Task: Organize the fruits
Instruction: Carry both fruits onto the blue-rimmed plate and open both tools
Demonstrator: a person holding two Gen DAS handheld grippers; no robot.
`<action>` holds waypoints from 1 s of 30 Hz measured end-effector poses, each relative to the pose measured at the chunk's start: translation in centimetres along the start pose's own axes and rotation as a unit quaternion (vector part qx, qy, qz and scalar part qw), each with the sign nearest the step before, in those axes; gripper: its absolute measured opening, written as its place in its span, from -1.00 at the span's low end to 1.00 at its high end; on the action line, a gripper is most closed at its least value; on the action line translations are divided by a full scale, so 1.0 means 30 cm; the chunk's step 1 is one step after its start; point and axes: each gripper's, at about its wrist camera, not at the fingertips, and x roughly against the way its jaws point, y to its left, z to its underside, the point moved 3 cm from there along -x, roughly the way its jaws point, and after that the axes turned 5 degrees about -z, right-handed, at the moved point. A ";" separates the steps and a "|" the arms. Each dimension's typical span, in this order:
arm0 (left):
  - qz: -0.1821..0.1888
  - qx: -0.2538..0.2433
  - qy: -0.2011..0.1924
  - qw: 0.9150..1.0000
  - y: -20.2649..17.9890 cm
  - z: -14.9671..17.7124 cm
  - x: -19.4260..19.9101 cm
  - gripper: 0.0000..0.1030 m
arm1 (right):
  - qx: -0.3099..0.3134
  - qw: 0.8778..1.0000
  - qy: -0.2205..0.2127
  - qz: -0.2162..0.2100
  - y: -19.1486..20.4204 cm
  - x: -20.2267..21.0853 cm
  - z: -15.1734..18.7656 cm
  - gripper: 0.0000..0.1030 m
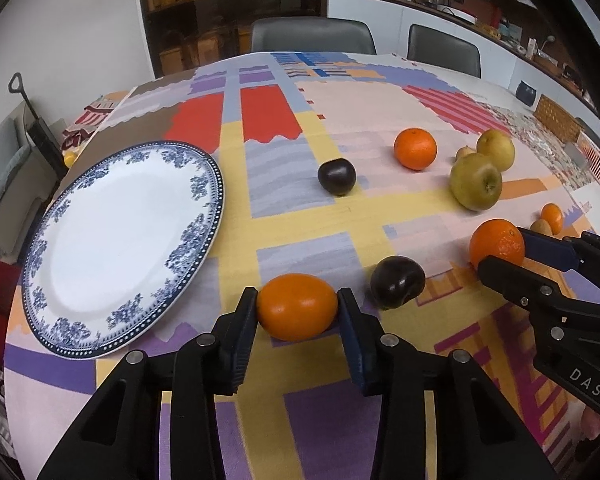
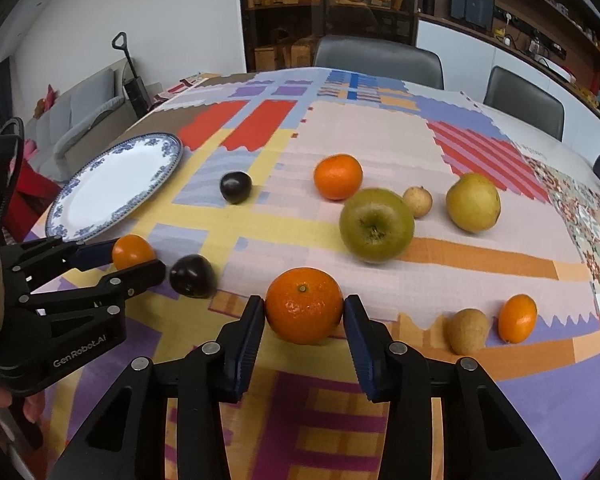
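My left gripper (image 1: 298, 306) is shut on a smooth oval orange fruit (image 1: 297, 306) low over the tablecloth; it also shows in the right wrist view (image 2: 132, 251). My right gripper (image 2: 304, 310) is shut on a round tangerine (image 2: 304, 305), which also shows in the left wrist view (image 1: 497, 244). A blue-patterned white plate (image 1: 80, 240) lies empty to the left, also in the right wrist view (image 2: 112, 184). A dark plum (image 1: 397, 281) lies between the two grippers.
On the tablecloth lie another plum (image 1: 336, 176), an orange (image 1: 415, 148), two green apples (image 2: 376, 224) (image 2: 473, 202), a small tan fruit (image 2: 418, 201), a kiwi (image 2: 467, 330) and a small orange fruit (image 2: 517, 318). Chairs (image 2: 378, 56) stand behind the table.
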 end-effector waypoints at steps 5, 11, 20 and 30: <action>-0.006 0.005 -0.012 1.000 0.024 -0.004 0.050 -0.25 | 0.012 1.000 -0.017 -0.010 0.039 0.043 -0.026 -0.18; -0.018 0.021 -0.025 0.999 0.096 -0.004 0.116 -0.25 | 0.029 0.998 -0.036 -0.035 0.112 0.080 -0.073 -0.18; -0.062 0.033 -0.043 0.997 0.262 -0.010 0.184 -0.24 | 0.059 0.993 -0.044 -0.090 0.267 0.049 -0.166 -0.18; -0.091 0.044 -0.047 0.994 0.422 -0.032 0.168 -0.24 | 0.079 0.987 -0.037 -0.131 0.415 -0.029 -0.269 -0.18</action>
